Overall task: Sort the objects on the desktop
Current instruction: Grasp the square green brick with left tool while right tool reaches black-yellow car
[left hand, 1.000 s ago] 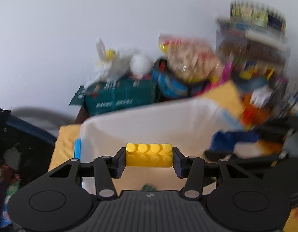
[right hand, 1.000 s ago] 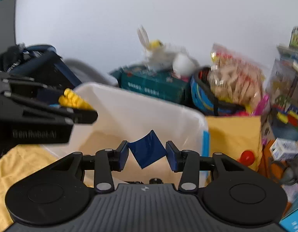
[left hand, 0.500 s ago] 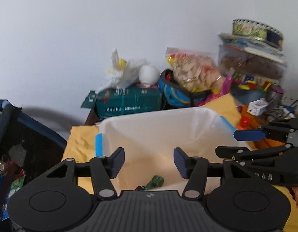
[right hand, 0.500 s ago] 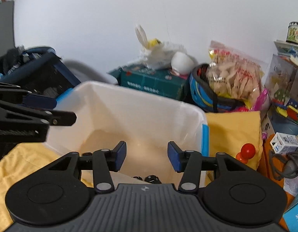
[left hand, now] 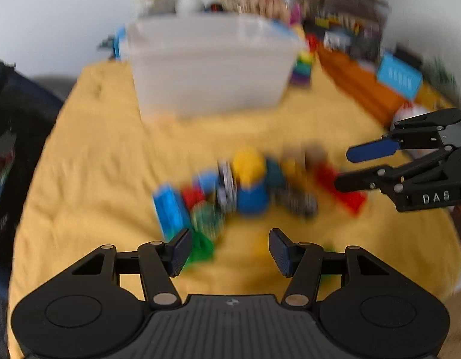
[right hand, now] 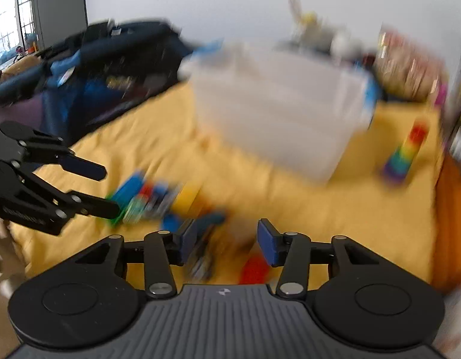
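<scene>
Both views are motion-blurred. A pile of small toys [left hand: 239, 188] lies on the yellow cloth [left hand: 95, 164]: a blue block [left hand: 170, 209], a yellow-and-blue figure [left hand: 250, 179], a red brick [left hand: 341, 185], green pieces [left hand: 205, 230]. My left gripper [left hand: 229, 249] is open and empty, just in front of the pile. My right gripper [right hand: 227, 243] is open and empty above the pile's right end; it shows in the left wrist view [left hand: 365, 164]. The translucent white bin [left hand: 209, 62] stands behind the pile, also in the right wrist view [right hand: 278, 104].
A rainbow stacking toy [right hand: 407, 152] stands right of the bin. An orange box [left hand: 362, 86] and a blue carton [left hand: 399, 74] lie at the right. A dark bag [right hand: 104, 68] sits left of the cloth. Snack bags and boxes crowd behind the bin.
The left gripper let go of the yellow brick and the right gripper the blue piece over the bin. Both, now open, have pulled back and tilted down toward the toy pile.
</scene>
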Demonstrator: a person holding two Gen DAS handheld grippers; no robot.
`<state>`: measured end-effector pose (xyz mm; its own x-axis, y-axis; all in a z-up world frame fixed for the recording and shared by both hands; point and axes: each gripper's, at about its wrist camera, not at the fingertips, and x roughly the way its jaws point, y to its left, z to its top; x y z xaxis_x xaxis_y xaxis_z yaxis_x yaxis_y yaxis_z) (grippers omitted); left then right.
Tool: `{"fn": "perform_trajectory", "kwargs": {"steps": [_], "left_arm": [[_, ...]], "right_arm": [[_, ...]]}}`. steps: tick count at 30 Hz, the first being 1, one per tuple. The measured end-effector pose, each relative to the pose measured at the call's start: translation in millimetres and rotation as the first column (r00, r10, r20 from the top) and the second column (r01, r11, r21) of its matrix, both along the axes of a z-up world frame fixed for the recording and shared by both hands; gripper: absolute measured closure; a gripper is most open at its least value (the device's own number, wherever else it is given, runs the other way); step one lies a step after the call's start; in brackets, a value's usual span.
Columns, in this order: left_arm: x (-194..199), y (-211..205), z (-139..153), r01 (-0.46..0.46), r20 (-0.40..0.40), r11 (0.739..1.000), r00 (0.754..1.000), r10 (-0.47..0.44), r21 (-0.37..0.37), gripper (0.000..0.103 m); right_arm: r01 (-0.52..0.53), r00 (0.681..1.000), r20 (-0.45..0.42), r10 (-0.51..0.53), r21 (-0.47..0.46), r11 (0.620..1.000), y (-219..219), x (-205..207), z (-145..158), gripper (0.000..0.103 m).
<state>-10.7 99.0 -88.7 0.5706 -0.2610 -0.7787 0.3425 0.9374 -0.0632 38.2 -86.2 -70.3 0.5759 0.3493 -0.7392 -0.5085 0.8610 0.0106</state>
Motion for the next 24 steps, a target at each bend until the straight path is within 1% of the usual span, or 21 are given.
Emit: {"fn": "perform_trajectory", "kwargs": {"steps": [1,3,5,6,8,10,11,13,14,15,16,19,21,22,24], "left_arm": [[-5,-1,-5,-0.006,-0.002,1.0,1.0,0.006,0.018,0.043],[-9,1,-11,-0.027,-0.004,0.999,1.0,0.027,0.044,0.043],[-4,8,-10,-0.077,0.0,0.997,0.997,0.078,0.024,0.043],[1,12,-10,-0.109,-0.001,0.994,0.994,0.109,0.01,0.043],[12,20,-12,-0.183,-0.025,0.982,0.983,0.182,-0.04,0.043],[21,30,-17,-0.249,-0.082,0.962,0.967,0.24,-0.114,0.047],[25,35,-22,-0.273,-0.122,0.95,0.959,0.256,-0.155,0.05],[31,38,-31,-0.297,-0.17,0.936,0.949,0.267,-0.189,0.055],[33,38,-35,-0.293,-0.176,0.938,0.949,0.262,-0.186,0.058],[35,36,-38,-0.289,-0.173,0.942,0.95,0.259,-0.173,0.064],[36,34,-38,-0.283,-0.16,0.946,0.953,0.258,-0.161,0.067],[34,25,-32,-0.219,-0.119,0.967,0.972,0.203,-0.133,0.067],[29,18,-28,-0.17,-0.099,0.981,0.982,0.16,-0.099,0.067],[23,15,-25,-0.146,-0.081,0.987,0.987,0.141,-0.068,0.067],[14,9,-18,-0.09,-0.027,0.996,0.996,0.09,0.023,0.067]], "right_arm": [[-0.009,0.999,-0.033,0.009,-0.011,1.0,3,-7,-10,0.06],[-0.029,0.998,-0.058,0.026,-0.05,0.998,12,-21,-28,0.06],[-0.033,0.995,-0.098,0.027,-0.059,0.998,19,-28,-39,0.064],[-0.032,0.994,-0.104,0.025,-0.064,0.997,21,-30,-43,0.064],[-0.042,0.996,-0.076,0.036,-0.086,0.995,26,-36,-42,0.064],[-0.036,0.999,-0.044,0.032,-0.096,0.995,29,-37,-39,0.063],[-0.029,0.999,-0.038,0.025,-0.094,0.995,29,-38,-38,0.063],[-0.014,0.999,-0.031,0.011,-0.087,0.996,29,-37,-36,0.063],[-0.005,1.0,-0.029,0.003,-0.086,0.996,28,-37,-35,0.063],[0.001,1.0,-0.027,-0.004,-0.085,0.996,28,-38,-36,0.063],[0.007,1.0,-0.029,-0.009,-0.082,0.997,28,-37,-37,0.063],[0.039,0.999,-0.035,-0.041,-0.058,0.998,25,-31,-38,0.063],[0.06,0.997,-0.038,-0.062,-0.04,0.997,24,-24,-39,0.063],[0.063,0.997,-0.035,-0.064,-0.03,0.998,24,-19,-39,0.063],[0.064,0.998,-0.022,-0.065,-0.028,0.998,27,-11,-41,0.063]]}}
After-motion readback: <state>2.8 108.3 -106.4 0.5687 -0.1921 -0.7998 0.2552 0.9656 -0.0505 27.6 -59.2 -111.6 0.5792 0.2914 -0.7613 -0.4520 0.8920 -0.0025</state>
